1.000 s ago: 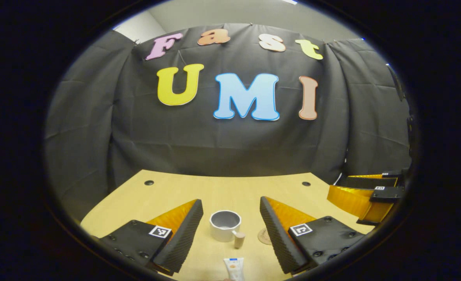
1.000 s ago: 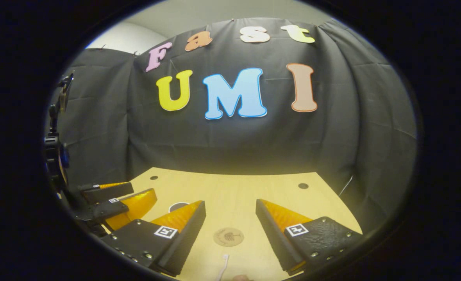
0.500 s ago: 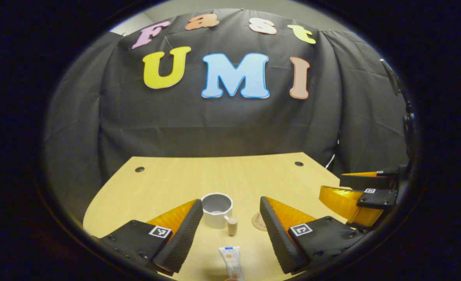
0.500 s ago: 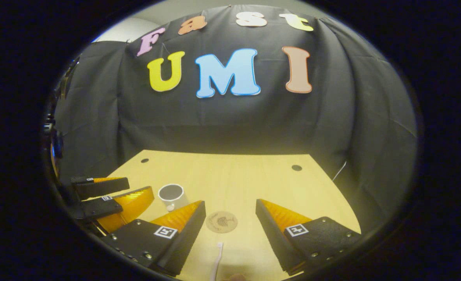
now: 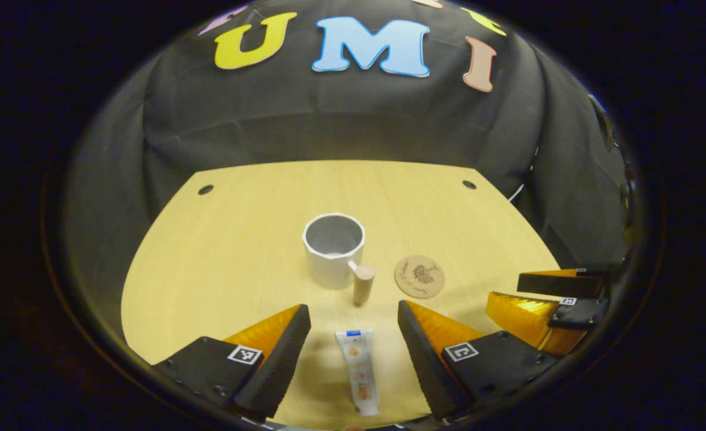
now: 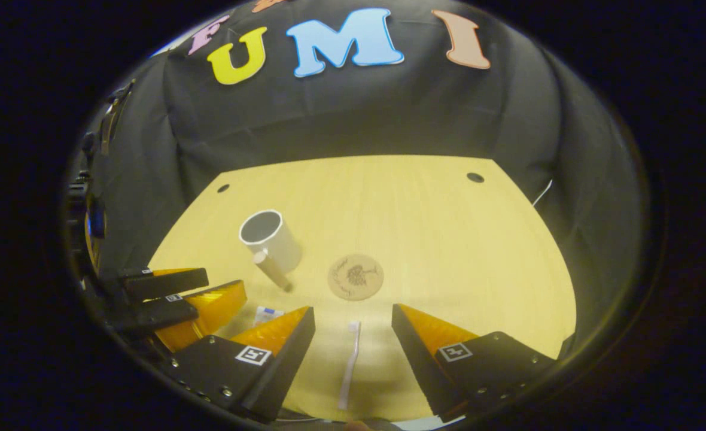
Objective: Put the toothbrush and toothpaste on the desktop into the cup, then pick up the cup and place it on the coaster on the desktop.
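Nearest the left gripper (image 5: 353, 317), the toothpaste (image 5: 359, 371) lies flat on the desk (image 5: 221, 263), lengthwise between the fingers, which stand wide apart and clear of it. Nearest the right gripper (image 6: 353, 320), the toothbrush (image 6: 349, 364) lies likewise between parted fingers, untouched. Neither gripper holds anything.

Beyond, the cup (image 5: 333, 250) stands upright and looks empty, its wooden handle (image 5: 363, 285) turned toward the grippers. The coaster (image 5: 419, 276) lies just beside it on the right, bare, apart from the cup.

Assessment: the task stands at its first step, the approach to the two items; nothing is in the cup yet. The next move calls for each gripper to descend over its item and close across the narrow width. The toothbrush is thin and low, so a shallow grip may slip.
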The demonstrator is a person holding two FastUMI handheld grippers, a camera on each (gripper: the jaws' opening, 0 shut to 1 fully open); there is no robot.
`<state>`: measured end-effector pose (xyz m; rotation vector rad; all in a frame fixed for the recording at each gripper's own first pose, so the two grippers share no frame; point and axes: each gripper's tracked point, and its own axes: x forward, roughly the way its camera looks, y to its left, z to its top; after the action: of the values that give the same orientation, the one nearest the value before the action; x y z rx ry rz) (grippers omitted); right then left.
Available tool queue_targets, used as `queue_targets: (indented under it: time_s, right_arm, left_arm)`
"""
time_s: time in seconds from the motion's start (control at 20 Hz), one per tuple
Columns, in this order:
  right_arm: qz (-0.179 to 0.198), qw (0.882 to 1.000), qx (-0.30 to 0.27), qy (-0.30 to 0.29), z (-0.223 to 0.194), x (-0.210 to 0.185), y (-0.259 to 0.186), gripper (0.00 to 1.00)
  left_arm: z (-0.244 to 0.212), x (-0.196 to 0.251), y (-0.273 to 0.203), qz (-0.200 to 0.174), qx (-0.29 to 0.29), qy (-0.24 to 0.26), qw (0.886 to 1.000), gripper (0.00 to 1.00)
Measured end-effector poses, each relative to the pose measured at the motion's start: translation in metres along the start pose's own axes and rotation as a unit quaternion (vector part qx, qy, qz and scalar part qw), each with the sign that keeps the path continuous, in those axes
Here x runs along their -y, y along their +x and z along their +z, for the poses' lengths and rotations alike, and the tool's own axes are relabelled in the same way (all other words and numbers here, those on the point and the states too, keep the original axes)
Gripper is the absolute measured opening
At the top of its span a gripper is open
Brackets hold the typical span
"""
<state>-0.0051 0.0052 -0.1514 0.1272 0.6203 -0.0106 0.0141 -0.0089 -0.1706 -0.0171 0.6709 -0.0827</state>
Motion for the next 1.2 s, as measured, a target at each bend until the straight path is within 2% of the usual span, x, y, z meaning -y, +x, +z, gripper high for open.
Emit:
queue_targets:
  time_s: [0.25, 0.45, 0.85, 0.9, 0.95, 1.0, 1.1, 1.15, 1.2]
  right_arm:
    - [0.009, 0.996, -0.089, 0.009, -0.039, -0.010, 0.017, 0.87]
    - [0.000, 0.990, -0.141, 0.001, -0.059, -0.006, 0.026, 0.87]
    - [-0.002, 0.971, -0.239, 0.015, -0.104, -0.005, 0.044, 0.87]
    - [-0.004, 0.968, -0.251, 0.015, -0.110, -0.003, 0.045, 0.84]
    - [-0.004, 0.965, -0.261, 0.014, -0.113, -0.004, 0.046, 0.87]
    - [-0.004, 0.964, -0.266, 0.012, -0.116, -0.005, 0.047, 0.86]
    - [-0.006, 0.962, -0.273, 0.009, -0.119, -0.005, 0.049, 0.82]
    - [-0.008, 0.961, -0.275, 0.010, -0.120, -0.005, 0.050, 0.77]
    - [-0.008, 0.961, -0.278, 0.012, -0.121, -0.005, 0.051, 0.69]
  left_arm:
    - [-0.045, -0.002, 0.016, 0.003, -0.110, -0.013, 0.994, 0.95]
    - [-0.083, -0.001, 0.023, 0.003, -0.190, -0.019, 0.982, 0.96]
    - [-0.115, -0.004, 0.032, 0.007, -0.252, -0.039, 0.967, 0.96]
    - [-0.117, -0.005, 0.033, 0.006, -0.256, -0.037, 0.966, 0.95]
    - [-0.118, -0.005, 0.033, 0.007, -0.259, -0.033, 0.965, 0.96]
    - [-0.120, -0.005, 0.038, 0.007, -0.262, -0.032, 0.965, 0.94]
    - [-0.122, -0.004, 0.038, 0.009, -0.267, -0.032, 0.963, 0.83]
    - [-0.124, -0.005, 0.039, 0.009, -0.272, -0.035, 0.962, 0.84]
    - [-0.126, -0.006, 0.039, 0.013, -0.275, -0.039, 0.961, 0.80]
